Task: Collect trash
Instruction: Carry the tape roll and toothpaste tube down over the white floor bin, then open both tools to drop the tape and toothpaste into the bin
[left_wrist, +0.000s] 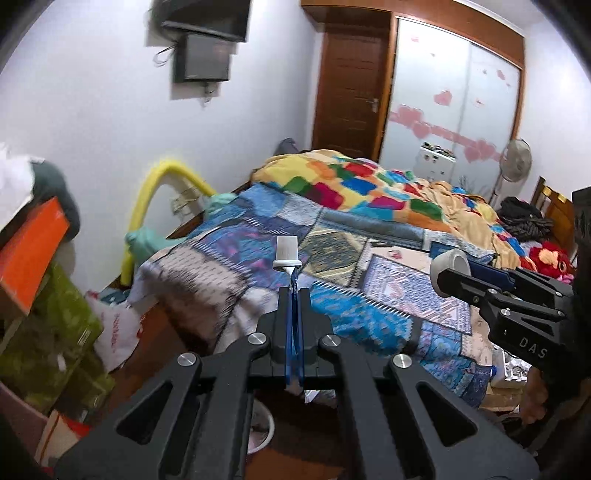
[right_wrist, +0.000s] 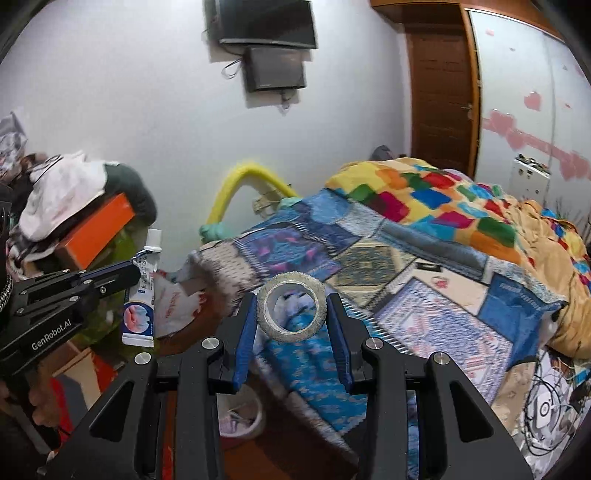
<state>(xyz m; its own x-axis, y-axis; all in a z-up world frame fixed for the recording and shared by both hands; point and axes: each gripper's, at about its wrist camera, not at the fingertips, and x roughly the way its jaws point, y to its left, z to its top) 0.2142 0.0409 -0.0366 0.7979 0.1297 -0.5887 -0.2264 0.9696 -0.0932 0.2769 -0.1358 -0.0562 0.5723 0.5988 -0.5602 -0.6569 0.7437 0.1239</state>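
Blue rubber pads of the left gripper (left_wrist: 294, 295) are clamping the flat crimped body of a white squeeze tube with a white screw cap (left_wrist: 286, 254); jaws fully closed on it, cap sticking up past the fingertips. From the right wrist view the same tube (right_wrist: 139, 295) is hanging cap-up, printed white and blue with a pink picture near its lower end, pinched at its upper part.

Right gripper (right_wrist: 291, 314) is gripping a grey-white roll of tape with a hollow core (right_wrist: 291, 312) between its blue pads, one pad pressing on each side of the roll, jaws partly closed. Roll's hole is facing the camera. In the left wrist view the roll (left_wrist: 451, 264) is sitting at the tip of the right gripper (left_wrist: 458, 275), over the bed.

Both grippers are hovering above the near end of a bed covered with a blue patchwork-patterned sheet (left_wrist: 332, 240). A multicoloured block-print quilt (left_wrist: 369, 184) is bunched up farther back on the bed.

Round white bin (right_wrist: 240, 417) is sitting on the floor below the right gripper, with some pale crumpled stuff inside; contents are too blurred to identify. In the left wrist view only a part of its rim (left_wrist: 264, 428) is showing between the gripper links.

Orange box (right_wrist: 96, 236) is lying on a cluttered pile at left.
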